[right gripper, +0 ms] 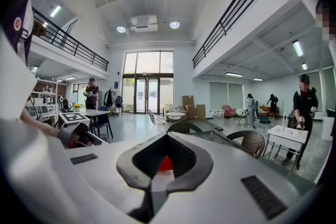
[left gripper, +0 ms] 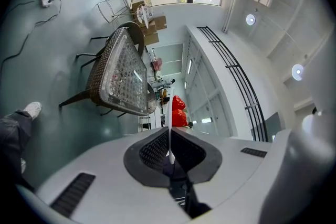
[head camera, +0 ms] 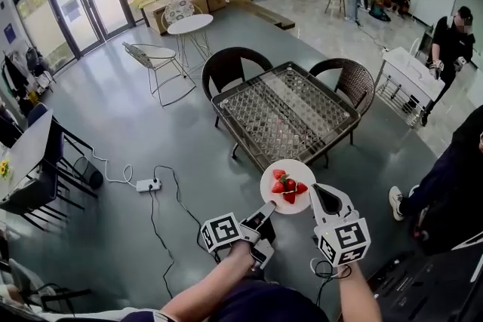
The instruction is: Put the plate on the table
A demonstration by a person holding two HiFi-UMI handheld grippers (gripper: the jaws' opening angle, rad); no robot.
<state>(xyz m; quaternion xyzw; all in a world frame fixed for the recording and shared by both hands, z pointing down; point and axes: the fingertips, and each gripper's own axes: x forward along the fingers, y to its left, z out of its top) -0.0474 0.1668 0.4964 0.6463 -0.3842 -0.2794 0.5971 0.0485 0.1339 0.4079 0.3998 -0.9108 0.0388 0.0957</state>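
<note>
We see the plate (head camera: 296,170) held up in the air between both tools, just in front of the near edge of the counter (head camera: 285,111), not on it. Strawberries (head camera: 287,186) sit on the plate. The left tool (head camera: 269,209) is clamped tight on the plate's near-left rim; in its own view the plate shows edge-on as a thin white line between the closed jaws. The right tool (head camera: 317,192) grips the right rim, jaws pinched on it, with red fruit showing past the pads in its own view. The counter has a glass top on a wicker frame, with two chairs (head camera: 236,65) behind it. Grey floor (head camera: 113,109) below.
</note>
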